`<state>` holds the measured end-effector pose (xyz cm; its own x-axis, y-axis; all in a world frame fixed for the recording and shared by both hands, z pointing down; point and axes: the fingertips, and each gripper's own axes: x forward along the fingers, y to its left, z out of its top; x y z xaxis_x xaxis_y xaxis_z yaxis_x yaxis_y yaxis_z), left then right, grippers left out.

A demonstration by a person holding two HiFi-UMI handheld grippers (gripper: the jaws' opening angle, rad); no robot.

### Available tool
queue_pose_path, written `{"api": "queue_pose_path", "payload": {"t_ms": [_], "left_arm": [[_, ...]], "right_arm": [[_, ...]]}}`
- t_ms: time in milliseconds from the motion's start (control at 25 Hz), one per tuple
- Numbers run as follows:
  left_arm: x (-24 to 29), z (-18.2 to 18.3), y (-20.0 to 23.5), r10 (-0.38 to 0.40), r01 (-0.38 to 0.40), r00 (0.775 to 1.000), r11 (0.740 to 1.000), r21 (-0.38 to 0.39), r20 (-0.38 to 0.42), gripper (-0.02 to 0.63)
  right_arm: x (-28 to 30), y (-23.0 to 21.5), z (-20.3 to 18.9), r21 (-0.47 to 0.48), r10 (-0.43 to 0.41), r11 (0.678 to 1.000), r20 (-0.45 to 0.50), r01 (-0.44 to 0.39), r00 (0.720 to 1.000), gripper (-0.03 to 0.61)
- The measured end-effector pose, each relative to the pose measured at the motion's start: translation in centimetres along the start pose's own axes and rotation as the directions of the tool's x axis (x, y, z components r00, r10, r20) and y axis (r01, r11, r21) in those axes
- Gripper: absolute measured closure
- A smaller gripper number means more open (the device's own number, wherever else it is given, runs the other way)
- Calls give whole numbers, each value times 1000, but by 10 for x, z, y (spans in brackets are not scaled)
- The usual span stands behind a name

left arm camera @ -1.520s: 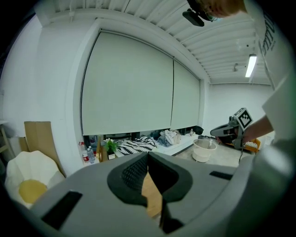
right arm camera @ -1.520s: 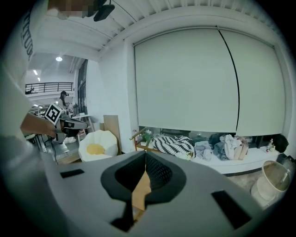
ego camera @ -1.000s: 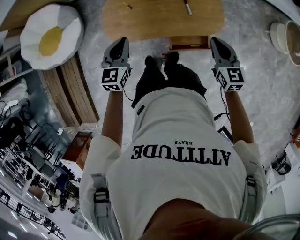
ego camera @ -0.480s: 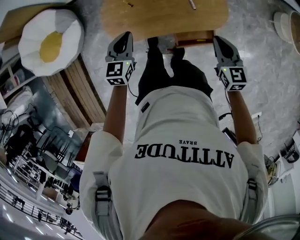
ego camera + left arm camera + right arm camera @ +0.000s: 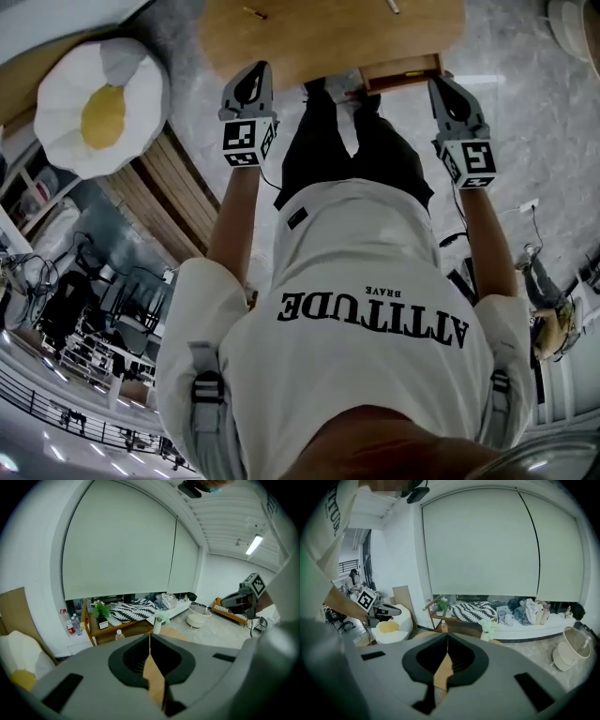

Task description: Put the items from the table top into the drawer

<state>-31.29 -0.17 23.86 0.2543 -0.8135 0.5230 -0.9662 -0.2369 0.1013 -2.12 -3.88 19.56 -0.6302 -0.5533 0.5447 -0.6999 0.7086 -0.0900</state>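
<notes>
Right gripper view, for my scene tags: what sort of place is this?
Likely a home-style lounge, perhaps a mock-up: a striped throw and piled clothes on a window bench, a fried-egg floor cushion, drawn roller blinds.

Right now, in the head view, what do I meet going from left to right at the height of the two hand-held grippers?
Fried-egg cushion → left hand-held gripper → person's dark trousers → right hand-held gripper. The drawer overlaps the right one, so I leave it out.
</notes>
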Motion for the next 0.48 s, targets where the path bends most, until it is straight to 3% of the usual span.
{"api": "queue_pose_path", "payload": {"t_ms": [480], "left_arm": [[94, -56, 57, -76, 73, 992, 997, -34, -101, 591]], "right_arm": [[70, 8, -22, 52, -28, 998, -79, 32, 996, 558]]}}
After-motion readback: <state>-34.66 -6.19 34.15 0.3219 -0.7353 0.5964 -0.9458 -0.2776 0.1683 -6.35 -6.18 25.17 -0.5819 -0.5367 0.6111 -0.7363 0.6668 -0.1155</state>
